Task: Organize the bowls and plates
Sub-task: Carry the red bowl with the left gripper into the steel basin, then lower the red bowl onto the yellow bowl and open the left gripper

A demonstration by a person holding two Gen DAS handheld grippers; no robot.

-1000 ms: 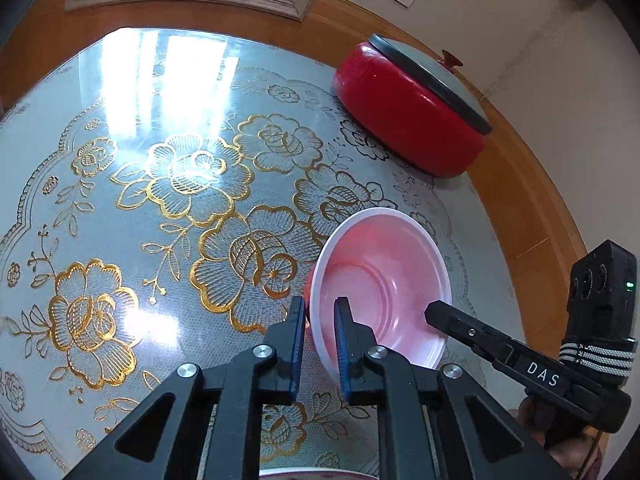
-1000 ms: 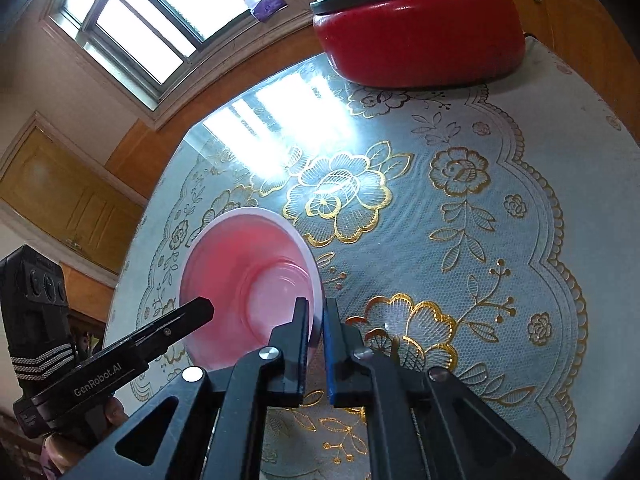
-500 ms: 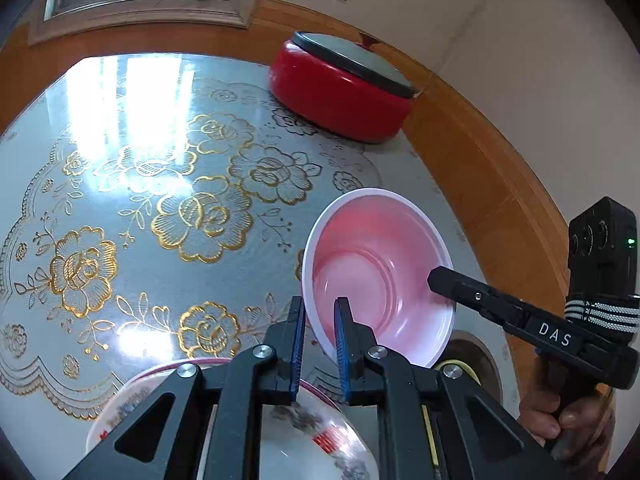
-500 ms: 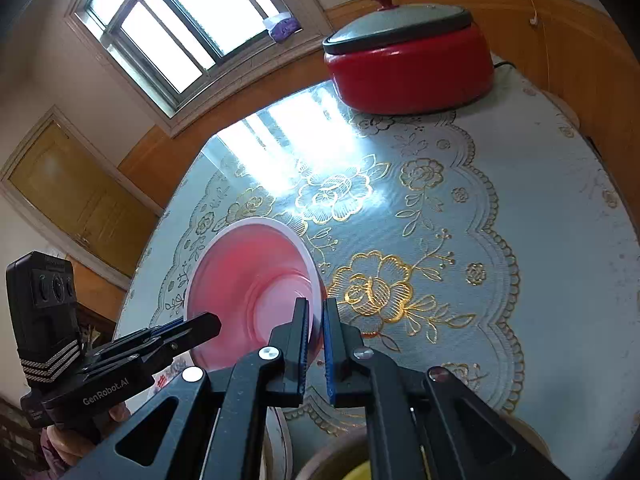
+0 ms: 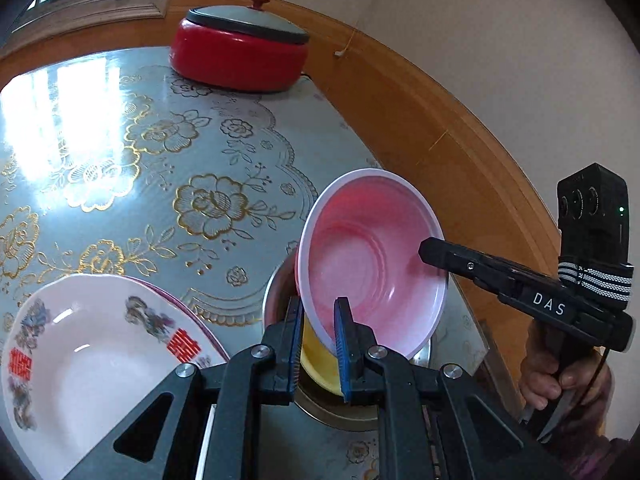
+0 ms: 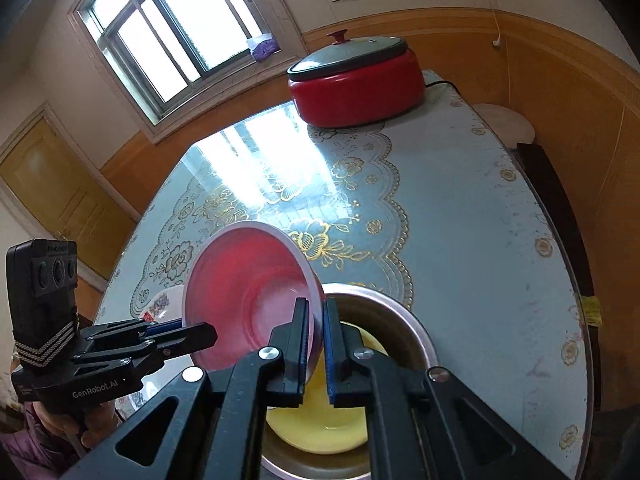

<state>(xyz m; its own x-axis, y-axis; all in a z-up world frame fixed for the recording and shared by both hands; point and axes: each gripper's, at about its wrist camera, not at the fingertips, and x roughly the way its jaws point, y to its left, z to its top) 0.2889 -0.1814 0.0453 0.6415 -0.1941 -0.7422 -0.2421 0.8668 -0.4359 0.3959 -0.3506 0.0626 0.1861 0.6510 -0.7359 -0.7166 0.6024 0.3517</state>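
A pink bowl with a white rim is held tilted in the air between both grippers. My left gripper is shut on its near rim. My right gripper is shut on the opposite rim of the same pink bowl. Right below it a yellow bowl sits inside a metal basin; the two also show in the left wrist view, the yellow bowl and the basin. A white patterned plate lies on another plate to the left.
A red electric pot with a grey lid stands at the far end of the table. The glass-topped table has a gold flower cloth. A wood-panelled wall runs close along the right edge. A white stool stands beyond the table.
Both grippers have carried the pink bowl back toward the near right of the table. It now hangs over the metal basin with the yellow bowl; the patterned plate is more fully in view.
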